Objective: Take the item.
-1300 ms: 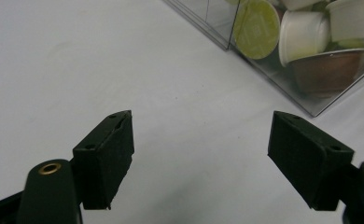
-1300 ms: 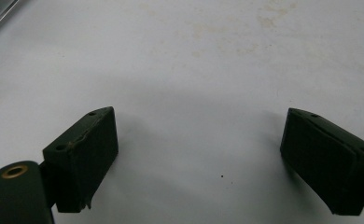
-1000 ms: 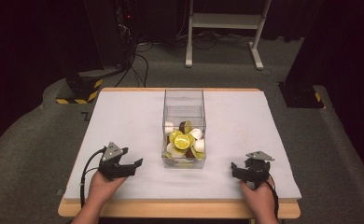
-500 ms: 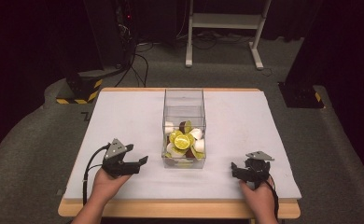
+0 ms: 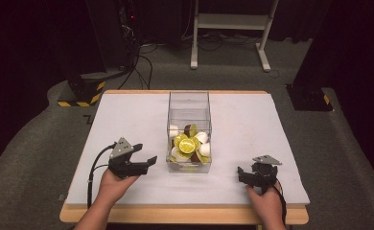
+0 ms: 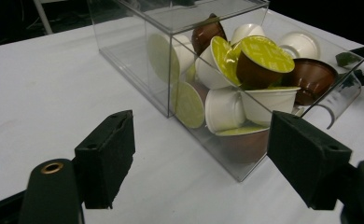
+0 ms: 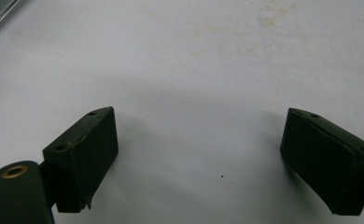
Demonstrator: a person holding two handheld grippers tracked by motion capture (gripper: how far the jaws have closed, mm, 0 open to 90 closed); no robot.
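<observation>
Currently clear plastic box (image 5: 189, 125) sits mid-table on the white table (image 5: 271, 139), front half piled with lime-lidded, white and brown coffee capsules (image 6: 245, 70), left gripper (image 5: 146, 162) near its front-left corner, right gripper (image 5: 243, 174) well apart over bare surface, both wide open, empty.

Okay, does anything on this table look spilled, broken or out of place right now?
Nothing stands out. The clear plastic box stands upright at the middle of the white table, and the jumbled coffee capsules with lime-green, white and brown shells all lie inside it. The left gripper and right gripper are open and empty.
</observation>
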